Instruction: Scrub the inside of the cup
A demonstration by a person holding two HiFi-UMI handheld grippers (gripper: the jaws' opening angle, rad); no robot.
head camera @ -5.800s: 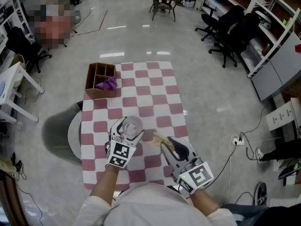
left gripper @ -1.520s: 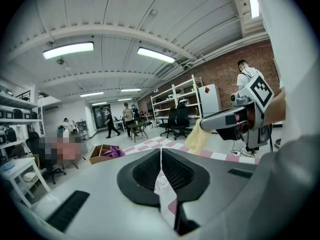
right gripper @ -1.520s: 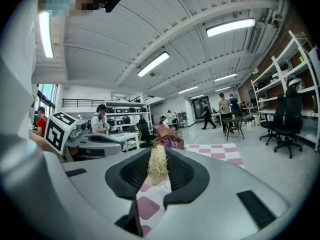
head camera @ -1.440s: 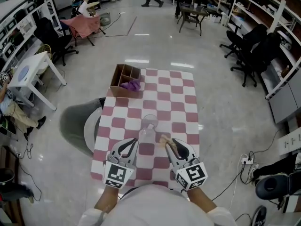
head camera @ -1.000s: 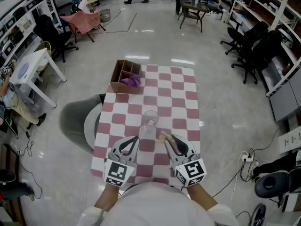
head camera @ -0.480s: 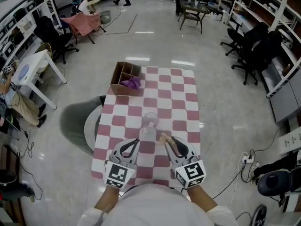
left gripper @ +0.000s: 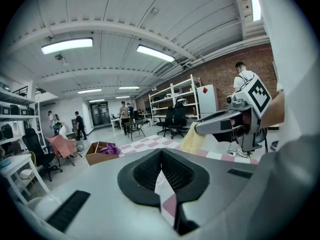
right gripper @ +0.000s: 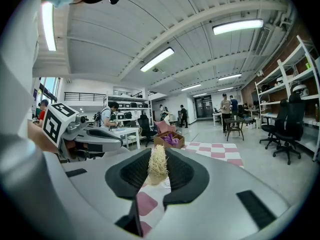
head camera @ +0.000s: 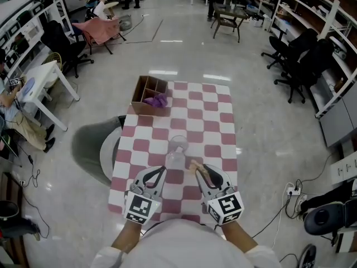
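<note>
The checkered desk carries a cardboard box at its far left corner. The left gripper is clenched on nothing. The right gripper grasps a fibrous scrubber. The clear cup stands free mid-desk, apparently upright, just ahead of both grippers and touched by neither.

Assessment: scrubbing is not in hand. The next move calls for the left gripper to open and steady the cup, then for the scrubber to enter its mouth.

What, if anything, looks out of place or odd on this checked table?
Nothing looks spilled or broken. One oddity: the clear cup sits alone on the checked table, held by neither claw. The right claw grips the straw-coloured scrubber, while the left claw is shut on nothing.
</note>
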